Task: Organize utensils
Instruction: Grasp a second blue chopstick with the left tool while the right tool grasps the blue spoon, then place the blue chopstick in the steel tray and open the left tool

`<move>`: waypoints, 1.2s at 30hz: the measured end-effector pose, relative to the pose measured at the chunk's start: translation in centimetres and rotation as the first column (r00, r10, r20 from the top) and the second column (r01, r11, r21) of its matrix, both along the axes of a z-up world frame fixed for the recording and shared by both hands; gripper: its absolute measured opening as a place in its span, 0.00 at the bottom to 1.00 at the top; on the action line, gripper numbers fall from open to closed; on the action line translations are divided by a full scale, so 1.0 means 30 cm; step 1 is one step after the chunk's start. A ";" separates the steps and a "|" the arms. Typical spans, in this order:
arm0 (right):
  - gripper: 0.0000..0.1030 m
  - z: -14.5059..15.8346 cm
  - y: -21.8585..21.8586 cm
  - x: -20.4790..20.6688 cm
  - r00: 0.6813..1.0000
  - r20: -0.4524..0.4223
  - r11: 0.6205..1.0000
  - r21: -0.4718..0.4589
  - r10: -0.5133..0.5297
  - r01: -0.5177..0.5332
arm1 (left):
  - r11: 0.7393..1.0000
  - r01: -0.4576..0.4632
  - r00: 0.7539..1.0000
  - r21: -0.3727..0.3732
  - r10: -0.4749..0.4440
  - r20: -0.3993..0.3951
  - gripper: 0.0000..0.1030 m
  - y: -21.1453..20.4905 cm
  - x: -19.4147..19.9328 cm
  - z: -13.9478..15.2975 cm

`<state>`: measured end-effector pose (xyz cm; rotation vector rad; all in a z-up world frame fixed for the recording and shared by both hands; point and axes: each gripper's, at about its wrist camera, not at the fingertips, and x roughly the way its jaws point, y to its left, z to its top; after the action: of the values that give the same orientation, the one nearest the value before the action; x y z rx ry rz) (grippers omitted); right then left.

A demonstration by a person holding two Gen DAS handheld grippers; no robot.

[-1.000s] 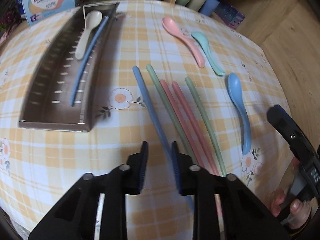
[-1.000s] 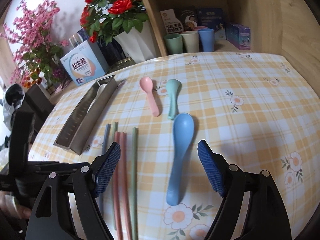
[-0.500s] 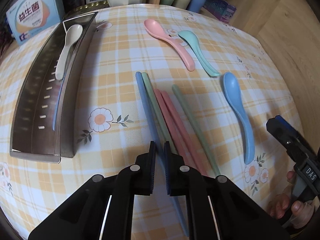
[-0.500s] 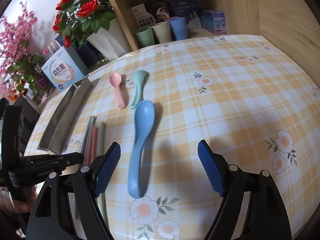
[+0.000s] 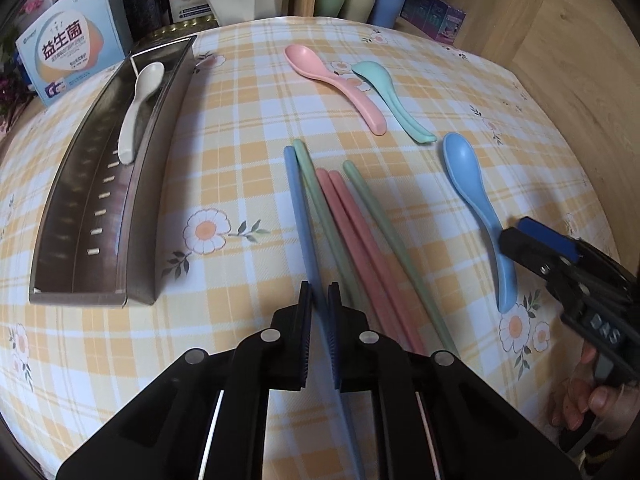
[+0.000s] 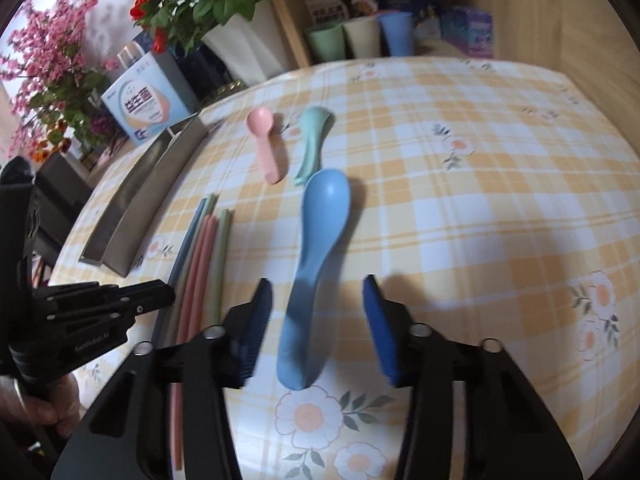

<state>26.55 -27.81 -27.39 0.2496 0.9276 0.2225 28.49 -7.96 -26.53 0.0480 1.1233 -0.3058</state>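
Worktop (image 5: 248, 80) first: it carries a yellow checked cloth with everything spread flat, which I judge is deliberate, so each piece can be taken singly. On the far left sits the long steel tray (image 5: 60, 240), running near to far; its length suits chopsticks and spoons laid lengthwise, and 1 cream spoon (image 5: 140, 108) already lies inside, so I take it as the destination.

Centre of the cloth holds 5 chopsticks fanned side by side: 1 blue chopstick (image 5: 298, 208) at the left, 2 green, 2 pink chopsticks (image 5: 352, 216). To their right lies the blue spoon (image 6: 316, 248), handle toward me, with a pink spoon (image 5: 332, 80) and a teal spoon (image 5: 384, 92) farther off, touching or nearly so.

My left gripper (image 5: 319, 308) is clamped on the blue chopstick near its near end, jaws pressed to both sides. Gripping at the end leaves the rest free to slide into the tray, though it may droop or pivot once lifted, I expect.

My right gripper (image 6: 318, 316) stands apart, jaws straddling the blue spoon's handle without touching it. I judge it is aligned along the handle because that narrow part fits between the pads, while the bowl would not.
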 end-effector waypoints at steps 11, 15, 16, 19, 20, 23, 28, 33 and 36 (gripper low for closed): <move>0.13 -0.047 0.014 0.057 0.999 -0.052 0.997 0.078 0.015 -0.011 | 1.000 0.001 1.000 -0.026 -0.001 -0.002 0.09 0.014 -0.003 -0.004; 0.13 -0.044 0.029 0.025 1.000 -0.008 0.999 0.051 0.013 -0.013 | 1.000 0.001 1.000 -0.030 -0.001 -0.002 0.09 0.016 -0.004 -0.004; 0.13 -0.039 0.035 0.022 1.000 0.003 0.999 0.037 0.015 -0.015 | 1.000 0.001 1.000 -0.030 -0.001 -0.002 0.09 0.017 -0.003 -0.004; 0.13 -0.031 0.041 0.018 0.999 0.022 1.000 0.019 0.023 -0.024 | 1.000 0.000 1.000 -0.031 0.000 -0.001 0.09 0.016 -0.004 -0.003; 0.13 -0.030 0.039 0.018 0.999 0.027 0.999 0.024 0.028 -0.028 | 1.000 0.001 1.000 -0.031 -0.001 0.000 0.09 0.016 -0.004 -0.003; 0.13 -0.029 0.020 0.012 0.999 0.038 0.999 0.048 0.021 -0.023 | 0.999 0.001 1.000 -0.037 -0.001 0.002 0.09 0.017 -0.007 -0.001; 0.13 -0.033 0.003 0.011 0.999 0.044 0.997 0.082 0.008 -0.011 | 0.997 -0.008 1.000 -0.072 0.009 0.005 0.06 0.031 -0.009 0.001; 0.13 -0.032 0.003 0.007 0.999 0.051 0.996 0.091 0.010 -0.015 | 0.993 -0.021 1.000 -0.120 0.019 -0.020 0.05 0.050 -0.010 0.003; 0.13 -0.034 0.002 0.005 0.999 0.052 0.995 0.095 0.010 -0.015 | 0.989 -0.020 1.000 -0.144 0.018 -0.019 0.05 0.059 -0.019 0.013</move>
<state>26.70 -27.75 -28.41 0.3252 0.8685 0.2842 27.93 -6.17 -26.14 -0.0940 1.1157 -0.3704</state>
